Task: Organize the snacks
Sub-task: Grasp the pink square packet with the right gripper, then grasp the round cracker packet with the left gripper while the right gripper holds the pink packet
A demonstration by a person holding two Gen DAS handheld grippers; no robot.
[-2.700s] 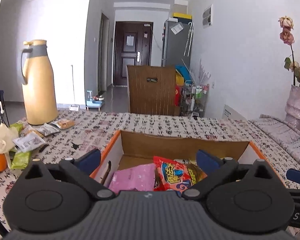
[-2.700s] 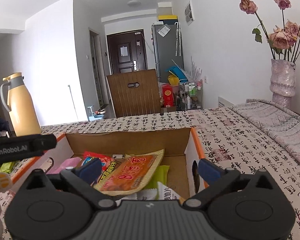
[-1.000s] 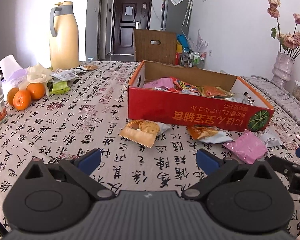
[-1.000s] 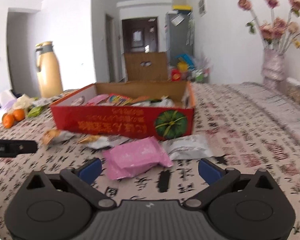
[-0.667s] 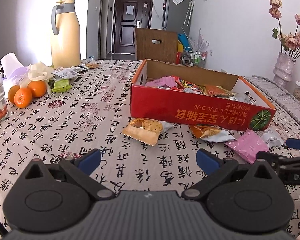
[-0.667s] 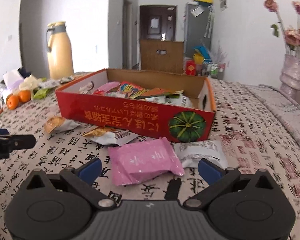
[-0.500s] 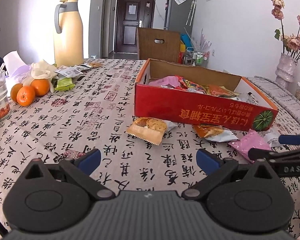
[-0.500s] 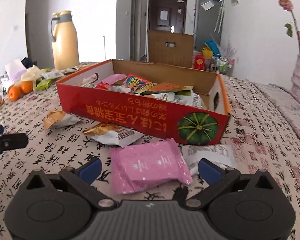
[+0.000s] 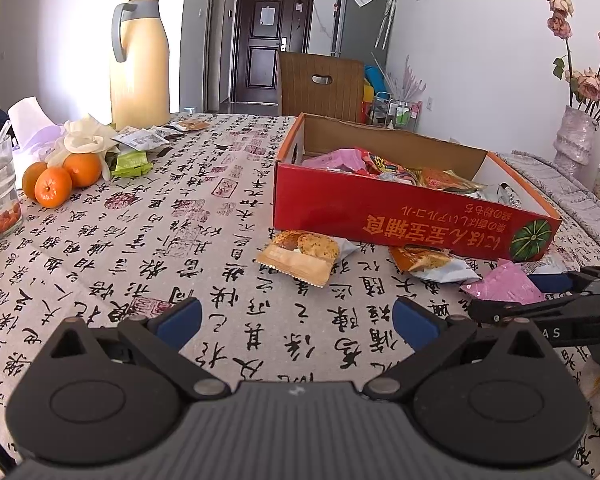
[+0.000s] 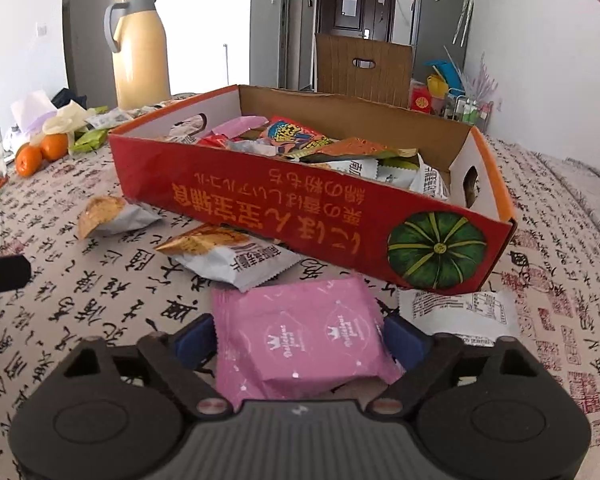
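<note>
1. My right gripper (image 10: 300, 338) has just been closing; the flat pink plastic snack packet (image 10: 304, 340) lies between its blue pads, not clearly pressed.
2. The red cardboard box (image 10: 284, 216) holds many mixed snack bags.
3. My left gripper (image 9: 296, 318) is spread wide over the table, holding nothing.

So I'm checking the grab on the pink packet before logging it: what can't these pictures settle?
- Right gripper, right wrist view: the pink foil snack packet covers both pads' inner faces, so contact is unclear.
- Same gripper in the left wrist view: cut off by the frame edge.
- Red cardboard box: its near wall hides the lower snacks.
</note>
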